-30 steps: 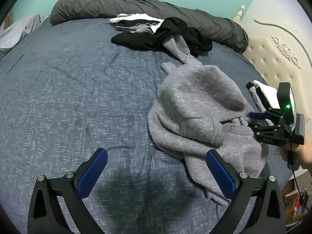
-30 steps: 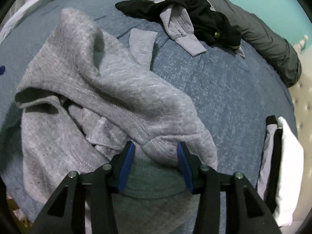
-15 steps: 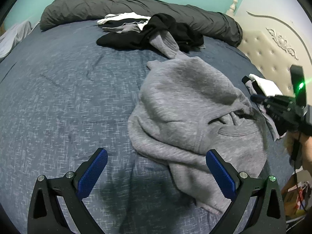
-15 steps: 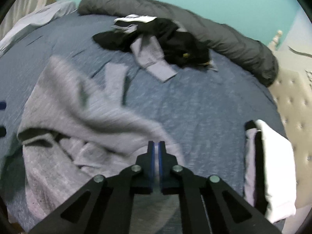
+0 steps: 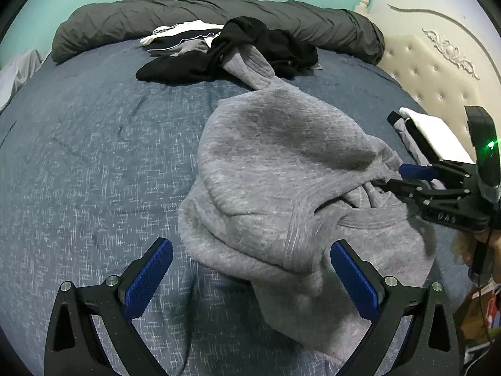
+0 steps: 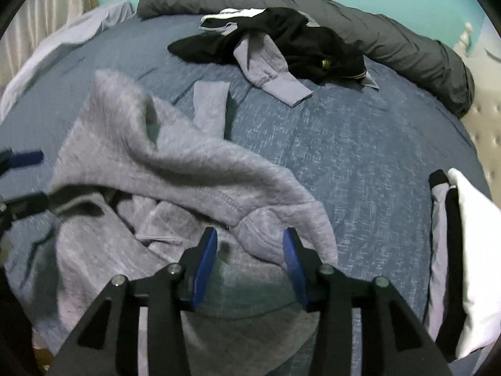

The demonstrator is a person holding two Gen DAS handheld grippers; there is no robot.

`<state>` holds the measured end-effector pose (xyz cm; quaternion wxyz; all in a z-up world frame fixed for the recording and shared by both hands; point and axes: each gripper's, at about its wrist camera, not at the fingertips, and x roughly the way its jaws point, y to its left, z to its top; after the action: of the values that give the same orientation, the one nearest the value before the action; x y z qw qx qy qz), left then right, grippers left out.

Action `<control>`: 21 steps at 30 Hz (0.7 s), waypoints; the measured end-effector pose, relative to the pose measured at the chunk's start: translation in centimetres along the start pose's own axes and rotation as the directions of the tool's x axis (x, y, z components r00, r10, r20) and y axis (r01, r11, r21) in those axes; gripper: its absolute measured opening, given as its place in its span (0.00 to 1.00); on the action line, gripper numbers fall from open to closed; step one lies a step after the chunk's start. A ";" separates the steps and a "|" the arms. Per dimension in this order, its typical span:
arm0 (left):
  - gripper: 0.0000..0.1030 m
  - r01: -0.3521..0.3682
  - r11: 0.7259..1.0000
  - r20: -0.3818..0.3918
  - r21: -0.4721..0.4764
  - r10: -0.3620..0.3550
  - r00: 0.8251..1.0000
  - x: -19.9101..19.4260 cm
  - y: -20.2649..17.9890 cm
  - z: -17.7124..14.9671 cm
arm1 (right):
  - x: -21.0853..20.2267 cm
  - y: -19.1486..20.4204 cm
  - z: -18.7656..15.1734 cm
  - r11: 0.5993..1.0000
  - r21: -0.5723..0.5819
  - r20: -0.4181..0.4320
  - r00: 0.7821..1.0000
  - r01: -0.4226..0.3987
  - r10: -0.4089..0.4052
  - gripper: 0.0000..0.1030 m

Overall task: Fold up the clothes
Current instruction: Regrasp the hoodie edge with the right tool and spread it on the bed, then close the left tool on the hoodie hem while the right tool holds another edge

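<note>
Mostly, a wide bed (image 5: 94,163) with a blue speckled cover fills both of your views, and its left half lies bare, giving you open room there. Along the far edge runs a dark grey rolled duvet (image 5: 219,12); a cream tufted headboard (image 5: 432,75) bounds the right side. A heap of black and white clothes (image 5: 231,53) sits near the far edge. A crumpled grey hoodie (image 5: 281,169) lies right of centre, its long axis running from the near edge toward that heap, with one sleeve (image 6: 269,69) reaching into the heap. A folded white and black stack (image 6: 463,250) rests at the bed's right edge. Your left hand-held gripper (image 5: 250,275) hangs wide open above the hoodie's near hem, holding nothing. Your right hand-held gripper (image 6: 250,257) is opening, with a fold of the hoodie between its pads, not pinched.
</note>
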<state>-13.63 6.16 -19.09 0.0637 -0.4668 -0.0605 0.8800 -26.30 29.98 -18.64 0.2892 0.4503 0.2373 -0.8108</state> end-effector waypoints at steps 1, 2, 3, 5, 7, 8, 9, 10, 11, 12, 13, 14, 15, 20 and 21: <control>1.00 -0.007 1.000 0.000 0.004 0.007 1.000 0.2 -0.1 0.1 | 0.3 0.1 0.0 1.000 -0.005 -0.003 1.000 0.017 -0.017 0.43; 1.00 -0.011 1.000 0.000 0.007 0.011 1.000 0.3 -0.2 0.2 | 0.6 0.1 0.1 0.999 -0.009 -0.005 0.999 0.031 -0.031 0.43; 1.00 -0.013 1.000 -0.001 0.009 0.013 1.000 0.4 -0.3 0.3 | 0.9 0.1 0.2 0.999 -0.007 -0.004 0.999 0.038 -0.038 0.43; 1.00 -0.007 1.000 0.011 0.012 0.007 1.000 0.1 -0.4 0.4 | 1.1 0.3 0.3 1.000 -0.014 -0.004 1.000 0.016 -0.016 0.43; 1.00 -0.012 1.000 0.021 0.027 0.012 1.000 0.0 -0.7 0.4 | 1.1 0.9 0.2 0.998 -0.054 -0.003 1.000 0.009 -0.009 0.43; 1.00 -0.018 0.999 0.019 0.030 0.017 1.000 0.2 -0.8 0.5 | 1.1 1.2 0.1 0.997 -0.068 0.001 1.000 0.031 -0.031 0.43; 0.99 -0.023 0.999 0.015 0.029 0.023 1.000 0.5 -0.8 0.6 | 1.1 1.0 0.1 0.998 -0.058 0.008 0.999 0.039 -0.039 0.43; 0.99 -0.029 0.999 0.012 0.029 0.028 1.000 0.8 -0.8 0.6 | 1.0 0.8 0.1 0.998 -0.047 0.014 0.999 0.047 -0.046 0.43; 0.99 -0.034 0.999 0.012 0.027 0.033 0.999 1.0 -0.8 0.7 | 1.0 0.6 0.1 0.998 -0.037 0.021 0.998 0.054 -0.054 0.43; 0.99 -0.038 0.999 0.015 0.023 0.038 0.999 1.1 -0.7 0.8 | 1.0 0.4 0.0 0.998 -0.027 0.027 0.998 0.062 -0.061 0.43; 0.99 -0.042 0.999 0.018 0.020 0.042 0.999 1.3 -0.7 0.9 | 0.9 0.2 0.0 0.997 -0.017 0.034 0.997 0.069 -0.069 0.41; 0.98 -0.047 0.999 0.020 0.016 0.047 0.999 1.5 -0.6 1.1 | 0.9 0.0 0.0 0.997 -0.003 0.041 0.996 0.074 -0.074 0.36; 0.95 -0.054 0.998 0.020 0.013 0.053 0.998 1.6 -0.4 1.2 | 0.8 -0.3 0.0 0.997 0.015 0.047 0.996 0.073 -0.073 0.33; 0.74 -0.082 0.996 0.007 0.038 0.082 0.997 2.2 0.1 1.2 | 0.8 -0.4 0.3 0.993 0.011 0.062 0.991 0.121 -0.122 0.16; 0.72 -0.077 0.996 0.001 0.046 0.077 0.997 2.2 0.1 1.1 | 0.7 -0.6 0.3 0.992 0.018 0.072 0.989 0.127 -0.128 0.15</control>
<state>-15.73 6.39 -20.31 0.0406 -0.4676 -0.0222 0.8827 -27.18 29.99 -19.06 0.2423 0.4059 0.2497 -0.8451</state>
